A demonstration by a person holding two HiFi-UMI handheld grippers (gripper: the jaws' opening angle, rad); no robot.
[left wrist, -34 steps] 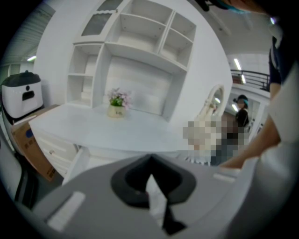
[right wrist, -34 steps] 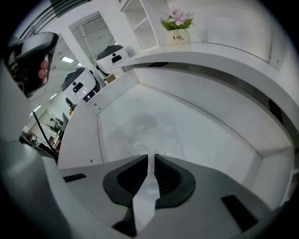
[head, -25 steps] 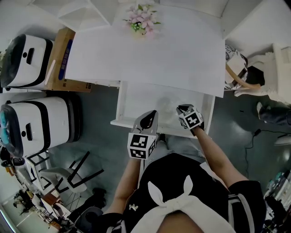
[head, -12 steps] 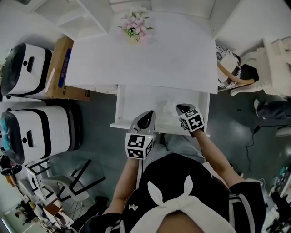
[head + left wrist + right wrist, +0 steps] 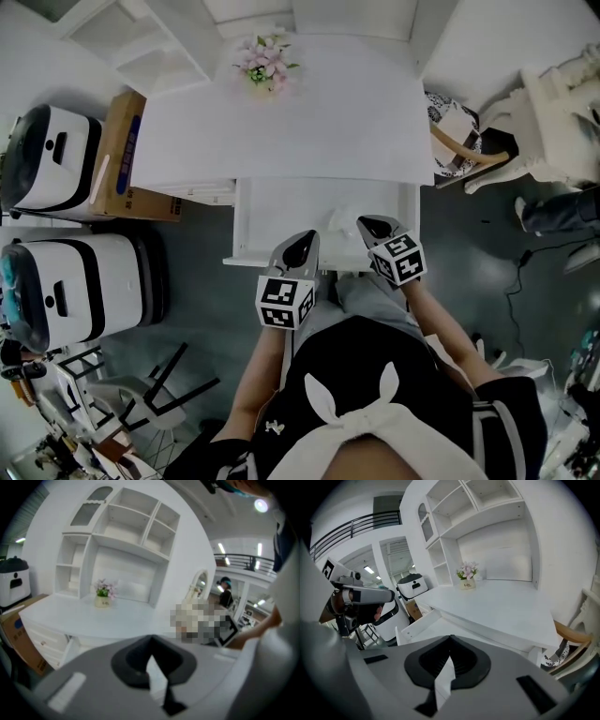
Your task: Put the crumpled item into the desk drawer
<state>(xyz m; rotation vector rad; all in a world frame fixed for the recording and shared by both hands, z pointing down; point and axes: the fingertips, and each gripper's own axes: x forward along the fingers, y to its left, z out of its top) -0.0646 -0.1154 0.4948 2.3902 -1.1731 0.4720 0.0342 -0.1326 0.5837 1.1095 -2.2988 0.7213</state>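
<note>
In the head view, a white desk (image 5: 309,122) is seen across the upper middle of the frame, with a small flower pot (image 5: 263,62) near its top edge. Below it the drawer (image 5: 272,211) is pulled out, and the crumpled item (image 5: 344,217), pale and hard to make out, is seen lying inside it toward the right. The left gripper (image 5: 302,246) is held at the drawer's front edge, just left of centre. The right gripper (image 5: 367,225) is held just below and to the right of the item, apparently apart from it. In the left gripper view, the jaws are seen brought together at lower centre, with only a thin pale sliver between them and nothing clamped. The desk top and flower pot (image 5: 103,595) are shown at middle left, and the item is hidden by the gripper body. In the right gripper view, the jaws are likewise seen closed to a sliver and empty, with the open drawer (image 5: 426,625) at centre left beneath the desk. The placing is judged done, since the item lies in the drawer and is gripped by neither claw; only shutting the drawer could be left
</note>
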